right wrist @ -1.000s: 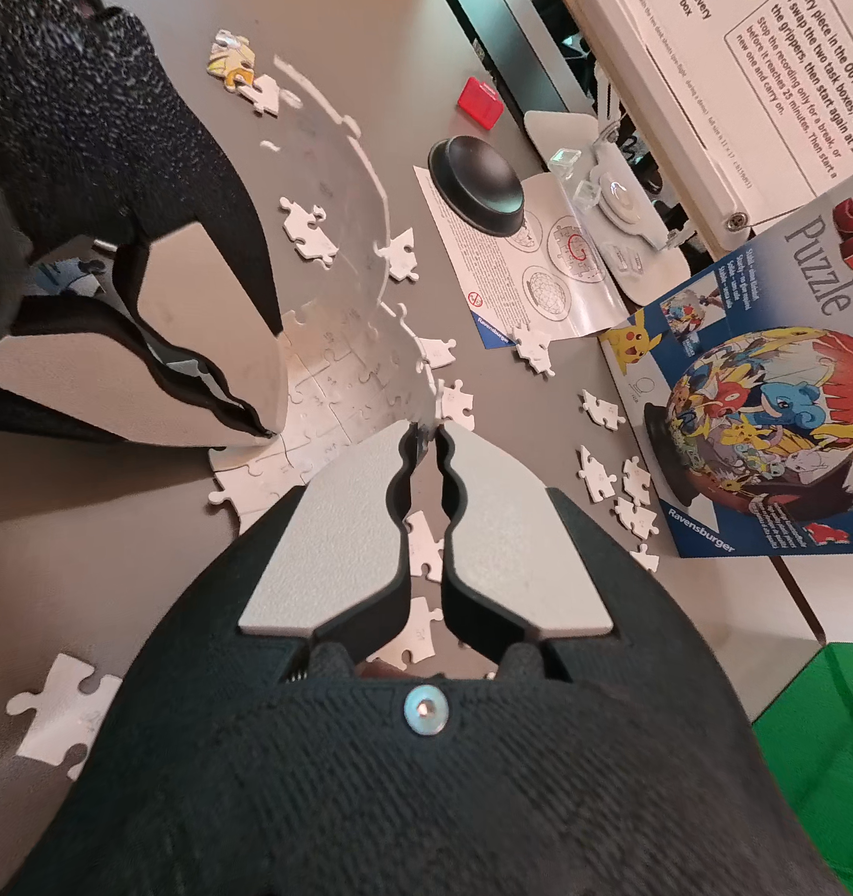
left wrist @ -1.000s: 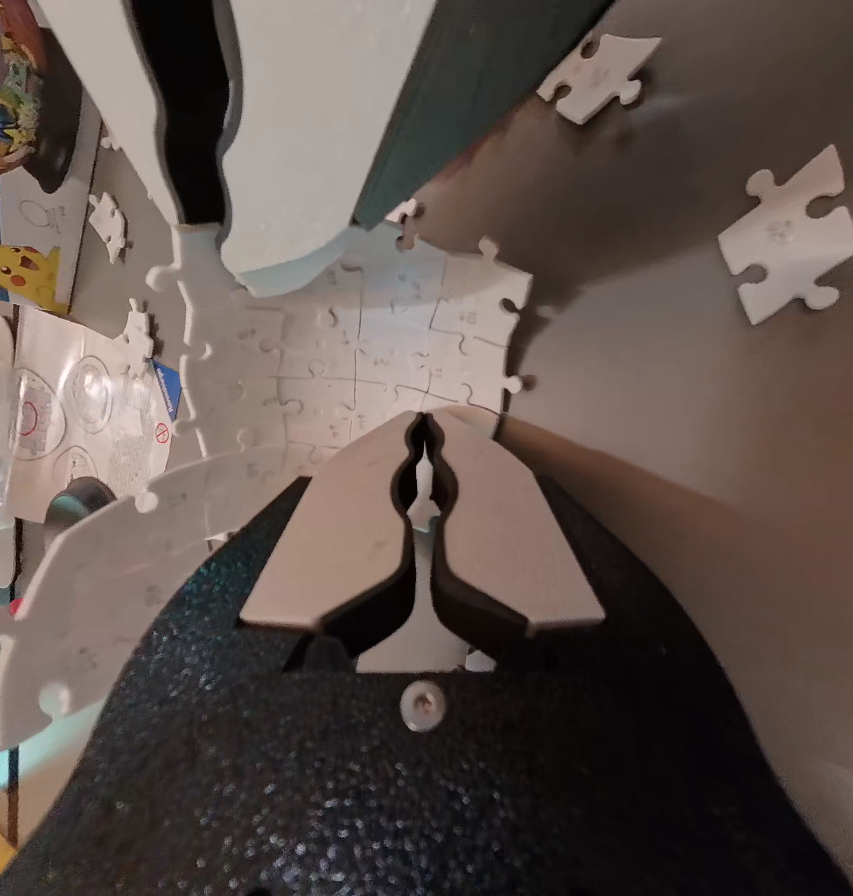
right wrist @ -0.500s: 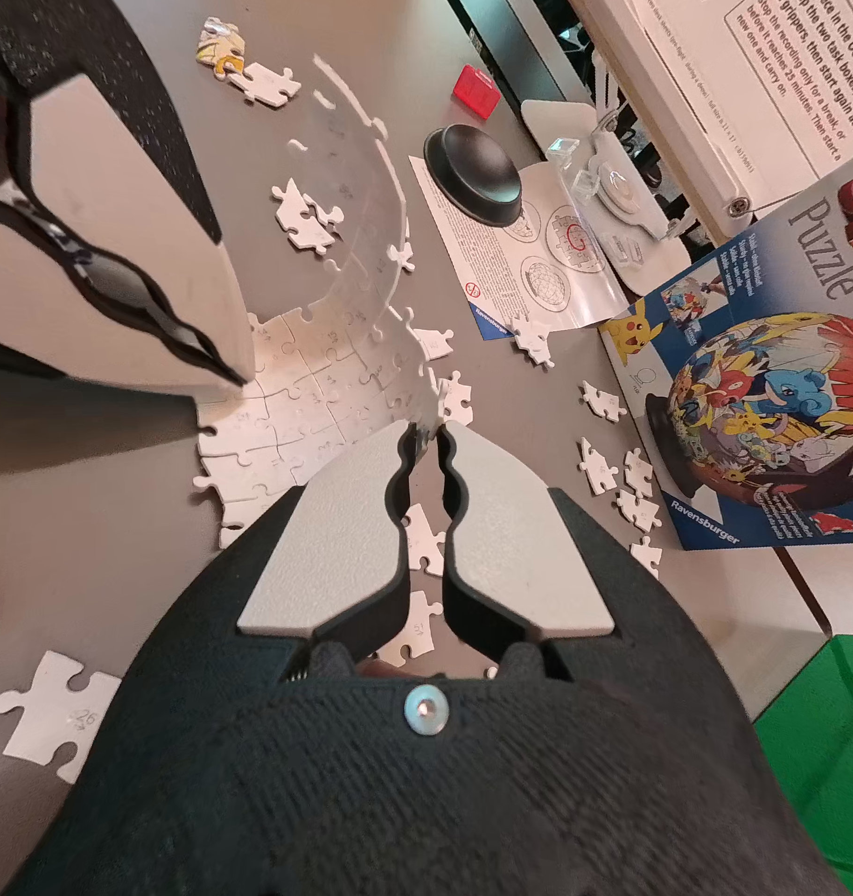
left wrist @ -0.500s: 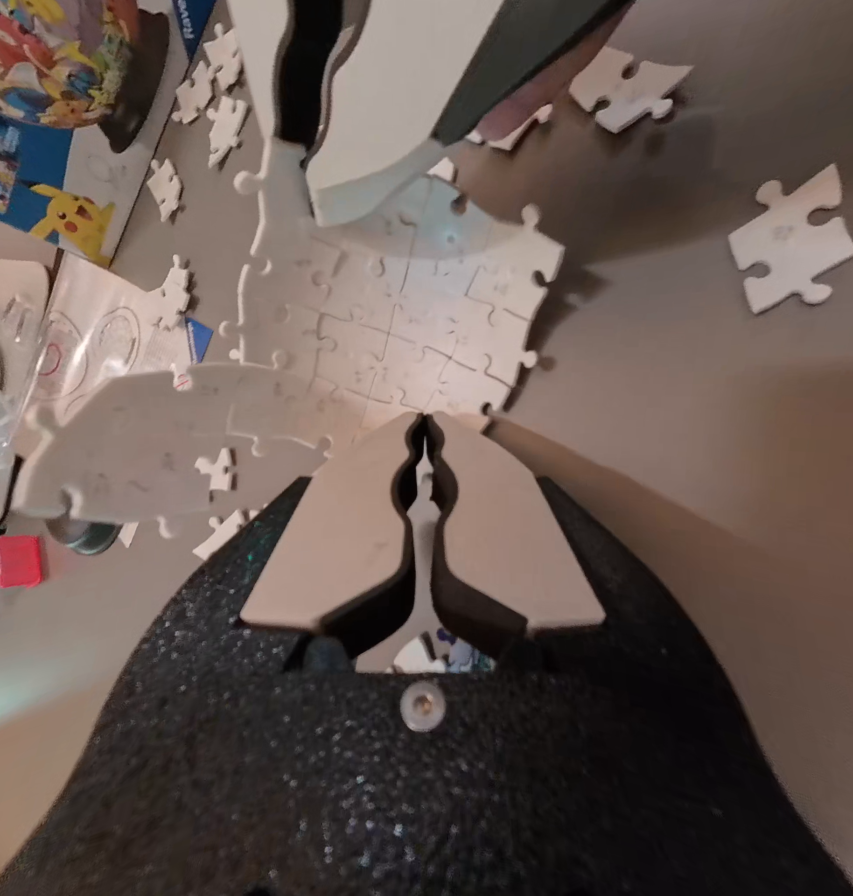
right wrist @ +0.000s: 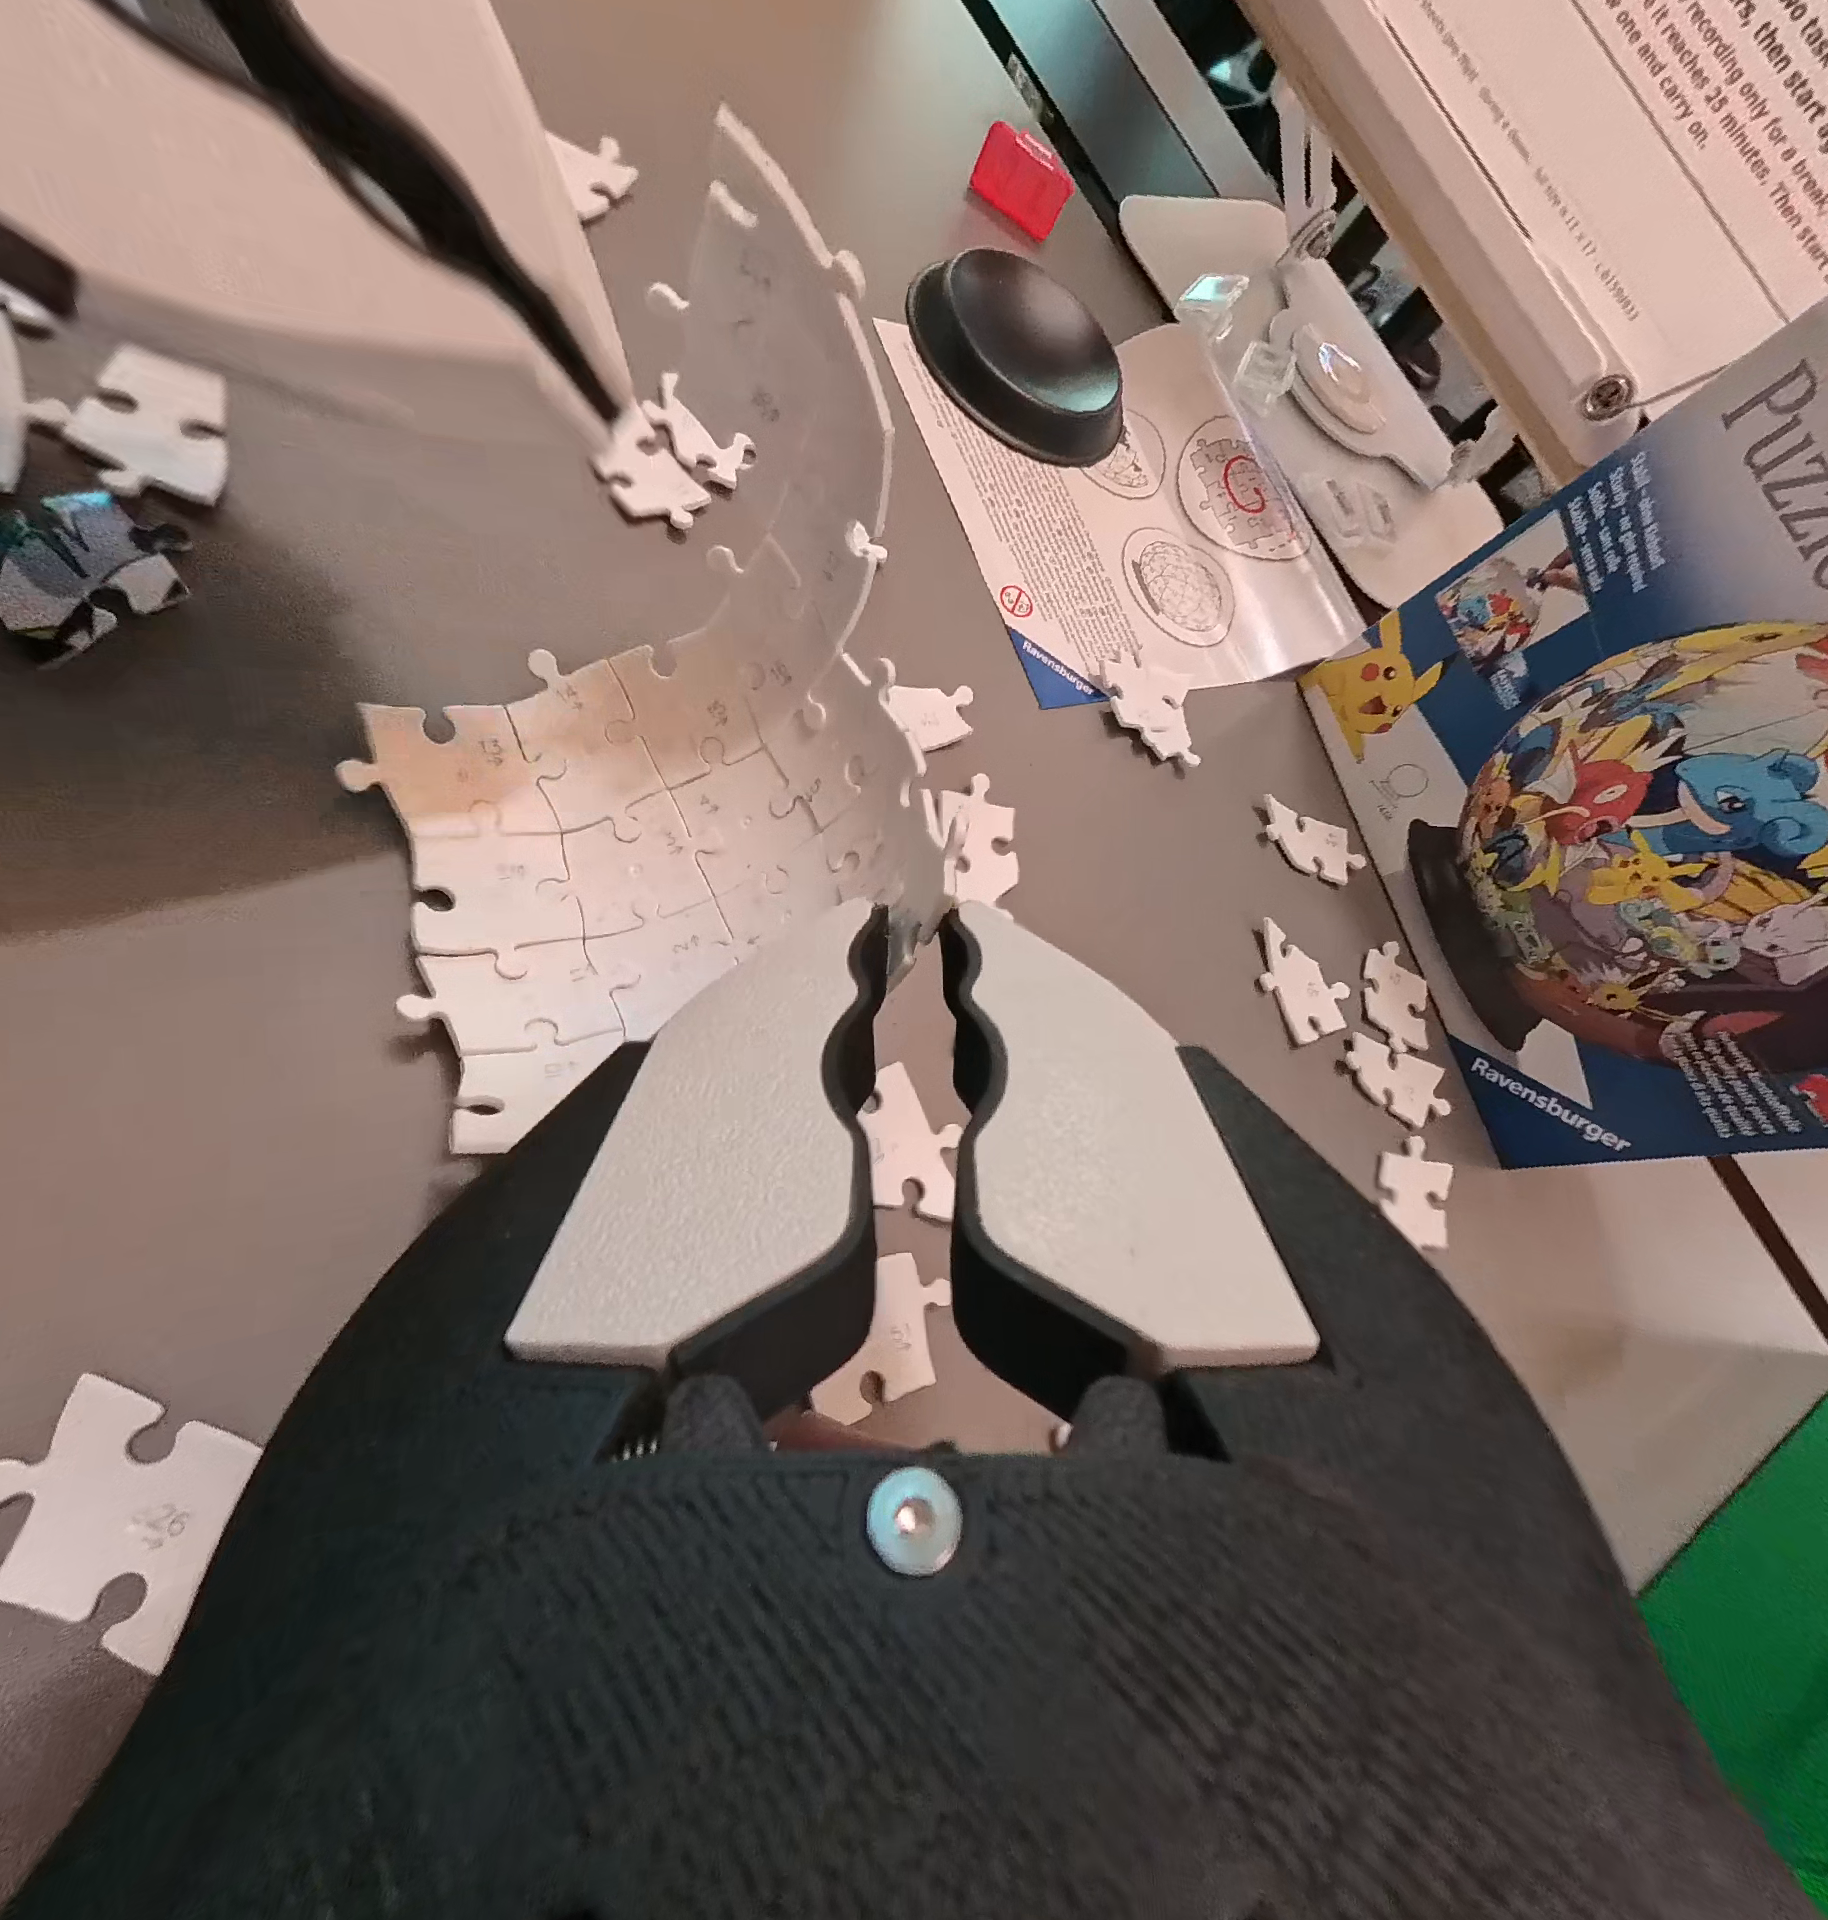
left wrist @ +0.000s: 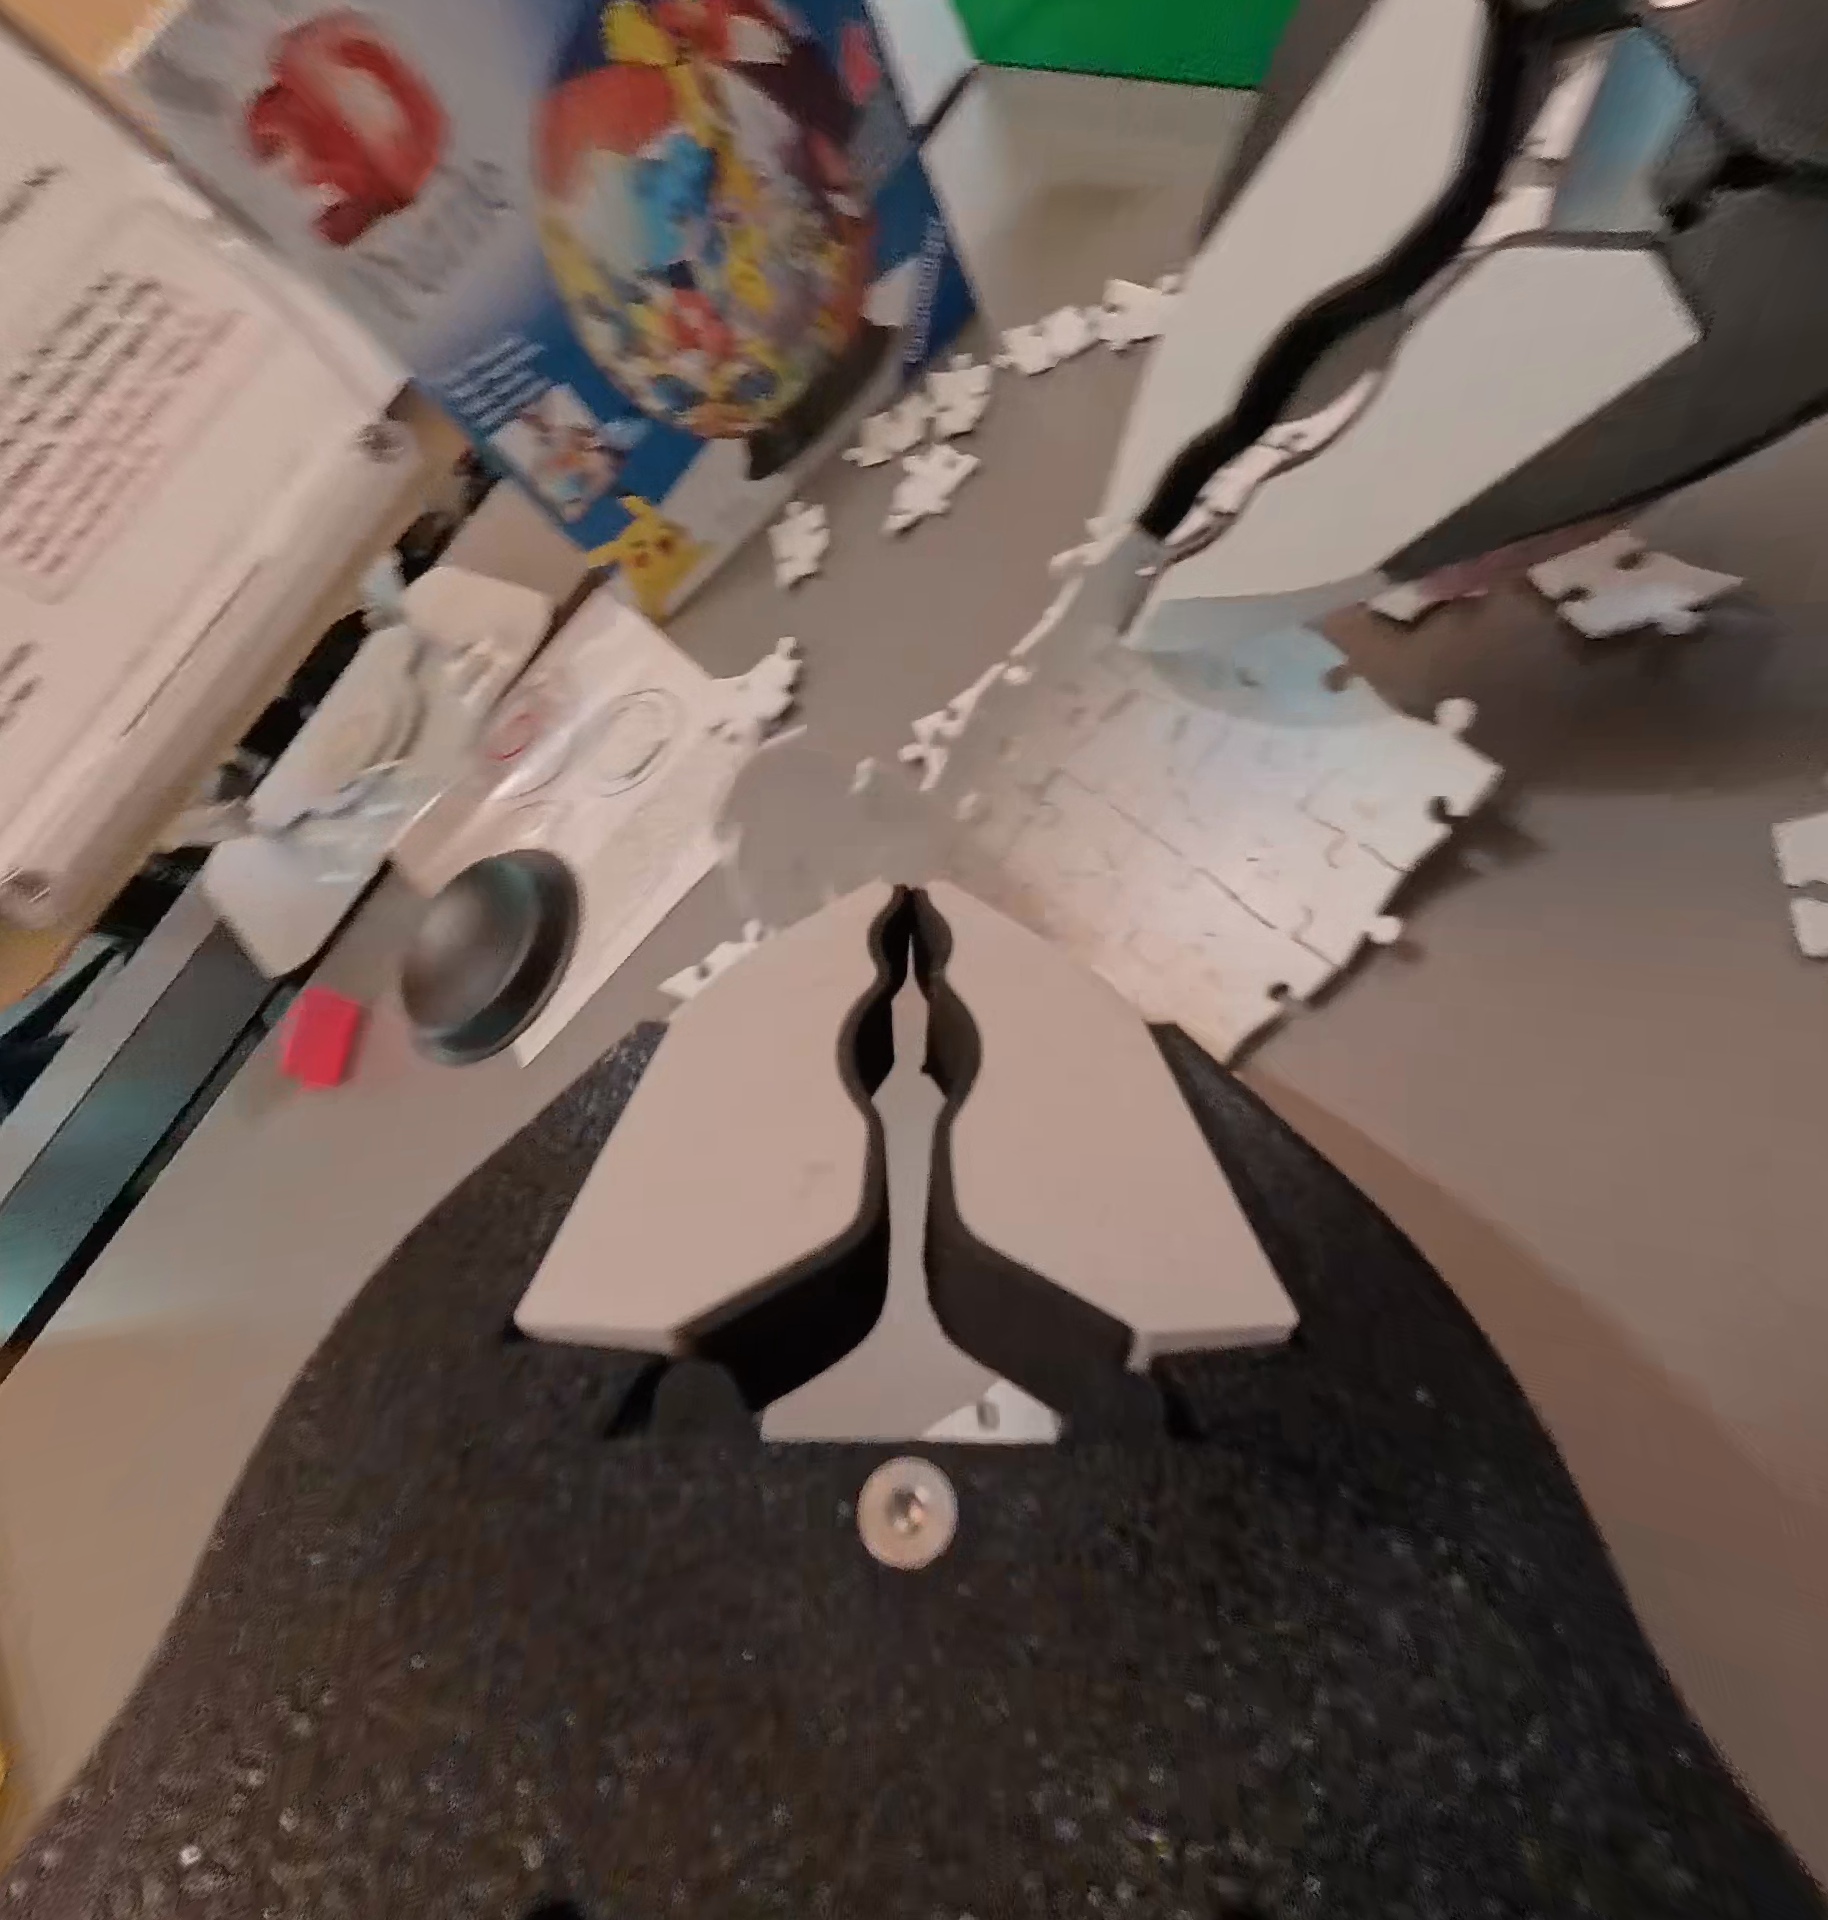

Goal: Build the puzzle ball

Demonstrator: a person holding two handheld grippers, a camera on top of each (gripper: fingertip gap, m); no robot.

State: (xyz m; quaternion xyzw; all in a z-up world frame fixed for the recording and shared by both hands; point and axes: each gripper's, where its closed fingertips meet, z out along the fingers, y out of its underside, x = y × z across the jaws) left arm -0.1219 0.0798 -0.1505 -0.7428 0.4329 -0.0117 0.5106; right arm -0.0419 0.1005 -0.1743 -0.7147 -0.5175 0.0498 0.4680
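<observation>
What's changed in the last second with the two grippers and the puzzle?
The left gripper let go of the shell and swung across it to a loose piece beside the raised strip. Its jaws look shut there, but whether they are shut on the piece is unclear. The right gripper stays clamped on the shell's near edge. The shell, box and stand have not moved.

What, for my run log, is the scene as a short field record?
right gripper: shut on section edge
left gripper: shut, tips at a loose piece; grip unclear
section: curved, blank side showing, partly on table
pieces: scattered loose
box: right of section in right wrist view
</observation>
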